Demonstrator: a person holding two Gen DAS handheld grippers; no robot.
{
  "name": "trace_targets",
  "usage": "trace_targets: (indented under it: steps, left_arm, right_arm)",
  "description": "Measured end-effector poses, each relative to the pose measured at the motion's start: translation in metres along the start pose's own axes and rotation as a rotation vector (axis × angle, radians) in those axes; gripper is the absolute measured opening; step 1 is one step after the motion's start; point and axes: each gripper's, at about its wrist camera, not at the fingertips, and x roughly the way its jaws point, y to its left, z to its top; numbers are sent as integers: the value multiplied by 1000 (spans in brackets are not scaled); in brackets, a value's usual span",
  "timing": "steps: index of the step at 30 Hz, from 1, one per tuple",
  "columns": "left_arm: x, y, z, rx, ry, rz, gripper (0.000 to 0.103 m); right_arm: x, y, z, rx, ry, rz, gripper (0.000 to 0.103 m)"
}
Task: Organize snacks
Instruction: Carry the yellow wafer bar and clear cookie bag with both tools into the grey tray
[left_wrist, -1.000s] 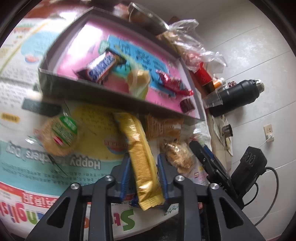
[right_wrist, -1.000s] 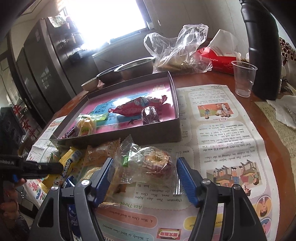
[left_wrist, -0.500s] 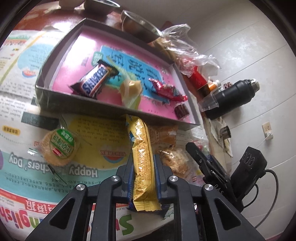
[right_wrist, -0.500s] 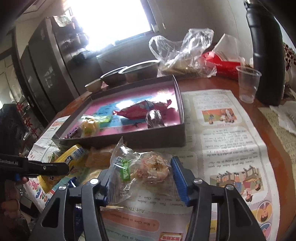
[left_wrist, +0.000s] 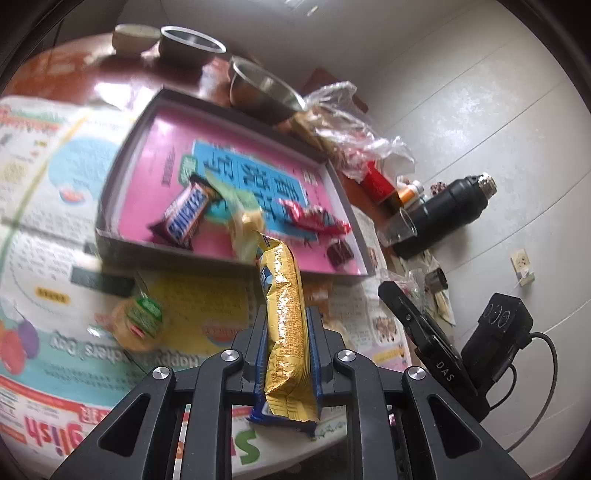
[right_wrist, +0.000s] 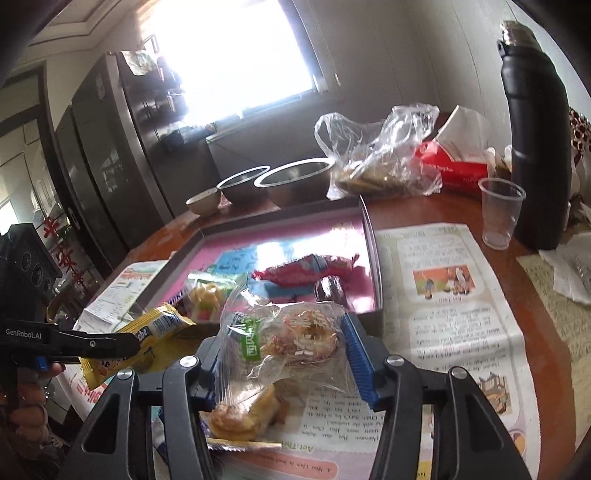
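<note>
My left gripper (left_wrist: 286, 328) is shut on a long yellow cracker pack (left_wrist: 286, 314) and holds it lifted above the table, its far end near the front wall of the grey tray (left_wrist: 122, 162). The pack also shows in the right wrist view (right_wrist: 147, 332). The tray has a pink liner and holds a Snickers bar (left_wrist: 186, 216), a pale yellow wrapped sweet (left_wrist: 245, 218), a red wrapper (left_wrist: 314, 221) and a small dark chocolate (left_wrist: 340, 253). My right gripper (right_wrist: 280, 339) is shut on a clear bag with a round pastry (right_wrist: 303, 336), raised just before the tray's front wall (right_wrist: 371, 258).
A round green-labelled snack (left_wrist: 138, 325) and other packets (right_wrist: 240, 417) lie on the newspaper. Metal bowls (right_wrist: 295, 181), a plastic bag (right_wrist: 380, 155), a red tissue box (right_wrist: 454, 166), a plastic cup (right_wrist: 500, 212) and a black flask (right_wrist: 535, 147) stand behind and right of the tray.
The left gripper closed on the yellow pack and lifted it toward the tray. The right gripper closed on the clear pastry bag and raised it off the table.
</note>
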Motion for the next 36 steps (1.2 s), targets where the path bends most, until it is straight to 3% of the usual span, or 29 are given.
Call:
trace_targets:
  steps: [12, 25, 36]
  left_arm:
    - [4, 10, 36, -6, -77, 27, 19]
    - [35, 25, 51, 1, -74, 79, 19]
    - [52, 32, 60, -2, -57, 68, 19]
  right_arm:
    - [12, 3, 19, -11, -22, -3, 55]
    - [44, 2, 34, 0, 6, 3, 55]
    - [68, 9, 40, -12, 38, 13, 55]
